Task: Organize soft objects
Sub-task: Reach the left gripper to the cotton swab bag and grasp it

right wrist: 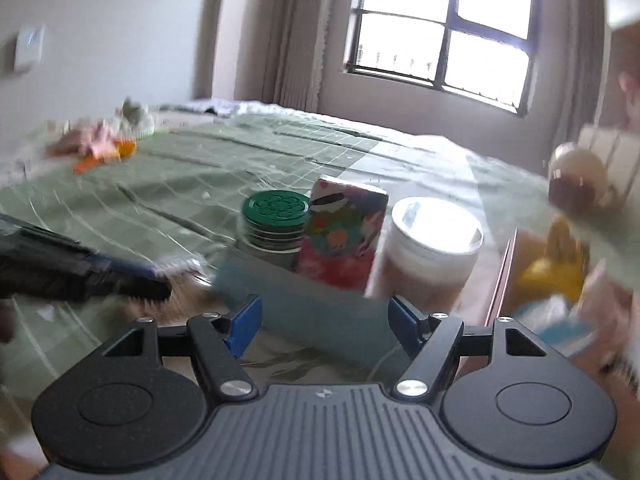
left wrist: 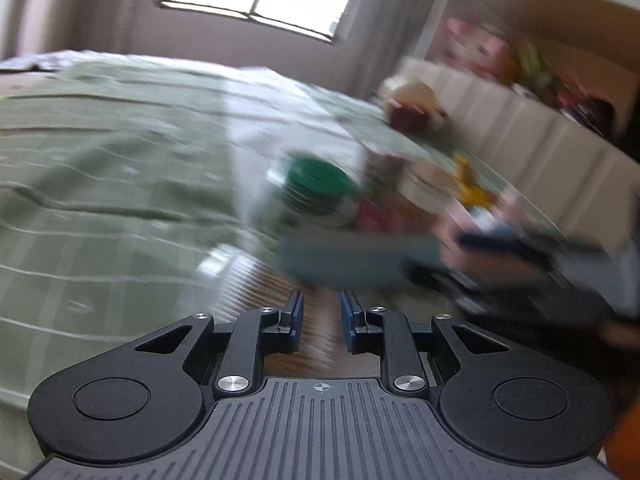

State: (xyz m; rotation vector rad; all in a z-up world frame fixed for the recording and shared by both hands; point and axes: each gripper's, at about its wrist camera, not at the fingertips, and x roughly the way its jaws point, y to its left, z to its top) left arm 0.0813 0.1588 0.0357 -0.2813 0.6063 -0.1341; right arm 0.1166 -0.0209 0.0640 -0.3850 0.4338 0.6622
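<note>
Both views are motion-blurred. A teal soft object [right wrist: 304,312] lies in front of my right gripper [right wrist: 324,322], whose jaws stand wide open on either side of it. The same teal object [left wrist: 352,260] shows beyond my left gripper [left wrist: 320,320], whose jaws are slightly apart with nothing between them. The left gripper's arm enters the right wrist view from the left [right wrist: 80,276]. A small pile of pink and orange soft toys [right wrist: 100,144] lies far left on the green bed cover [right wrist: 200,168]. A yellow plush [right wrist: 556,268] sits at the right.
A green-lidded jar [right wrist: 276,224], a colourful box [right wrist: 340,232] and a white-lidded jar [right wrist: 432,248] stand behind the teal object. A round cream and brown toy [right wrist: 576,176] is at the right. A white headboard with toys [left wrist: 520,120] and a window [right wrist: 440,32] are behind.
</note>
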